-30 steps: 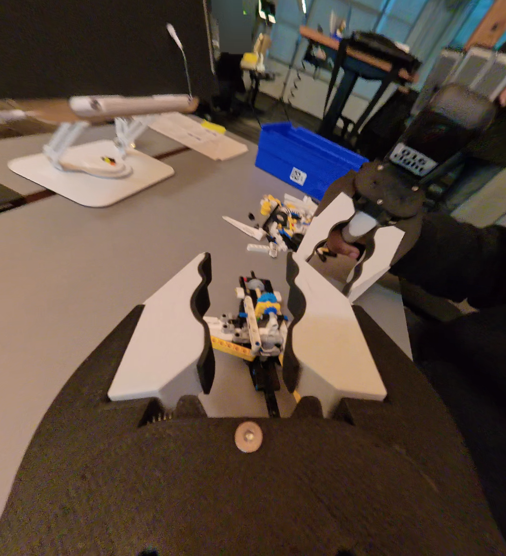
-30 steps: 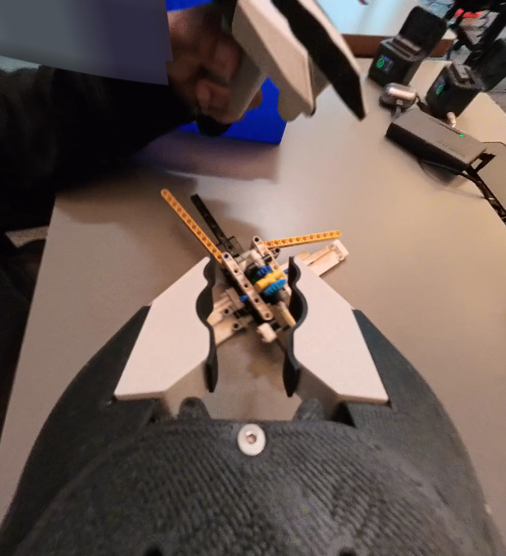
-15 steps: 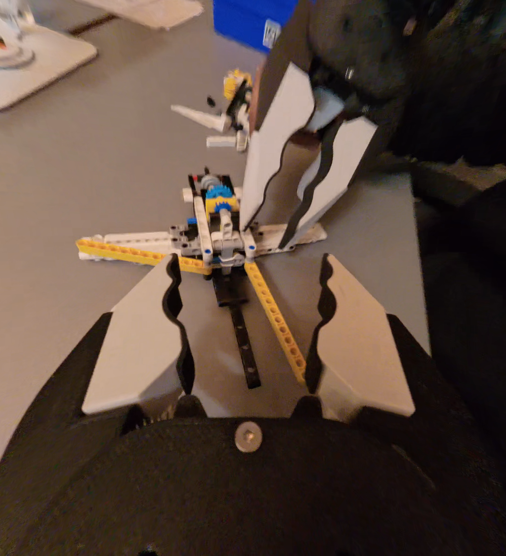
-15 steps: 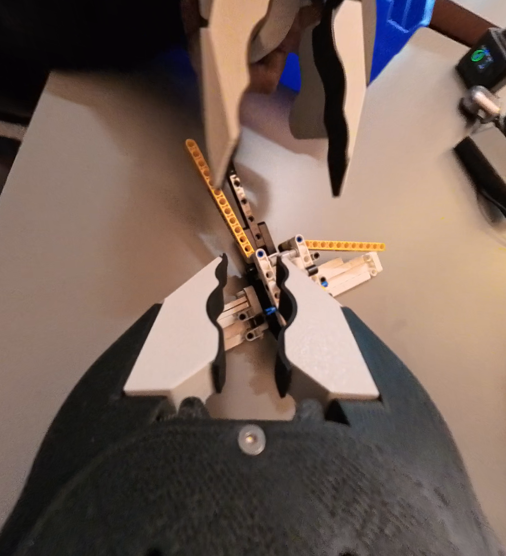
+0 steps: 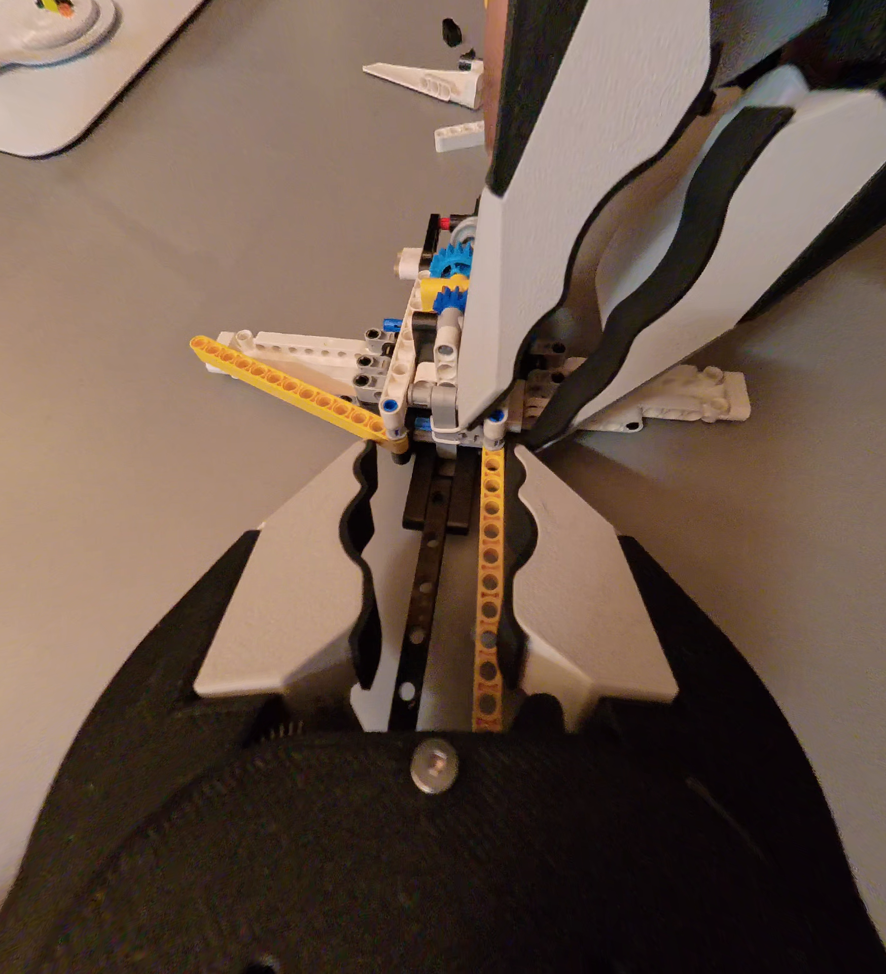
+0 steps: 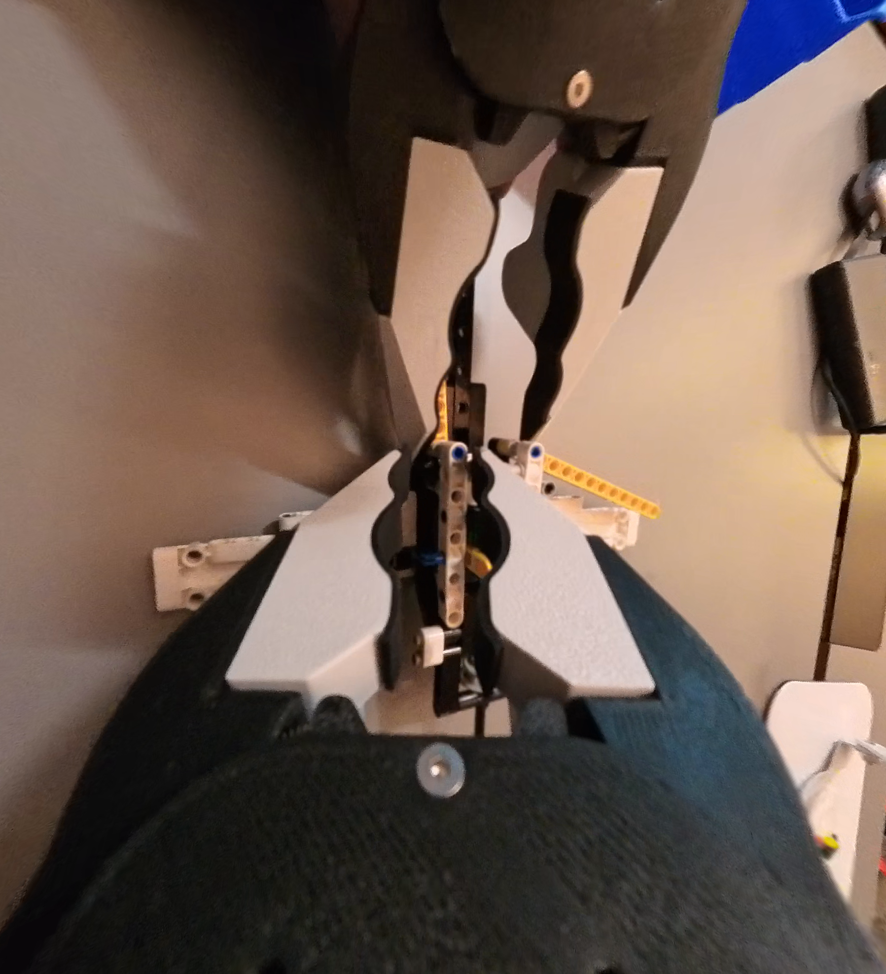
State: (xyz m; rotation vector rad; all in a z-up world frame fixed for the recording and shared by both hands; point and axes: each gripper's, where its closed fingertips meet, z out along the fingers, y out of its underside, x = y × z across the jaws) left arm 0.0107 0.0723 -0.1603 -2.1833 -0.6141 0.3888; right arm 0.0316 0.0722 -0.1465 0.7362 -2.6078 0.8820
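**Two tongs on one brick model**

The right tongs (image 6: 443,458) clamp the body of the single brick model (image 5: 430,363) on the grey desk (image 5: 140,263). The left tongs (image 5: 443,458) stand partly open around its black tail beam (image 5: 425,580) and one of two yellow beams (image 5: 489,580); whether the pads press is unclear.

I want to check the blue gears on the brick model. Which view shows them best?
The left wrist view: the blue gears show beside the right tongs' finger. In the right wrist view, fingers hide them.
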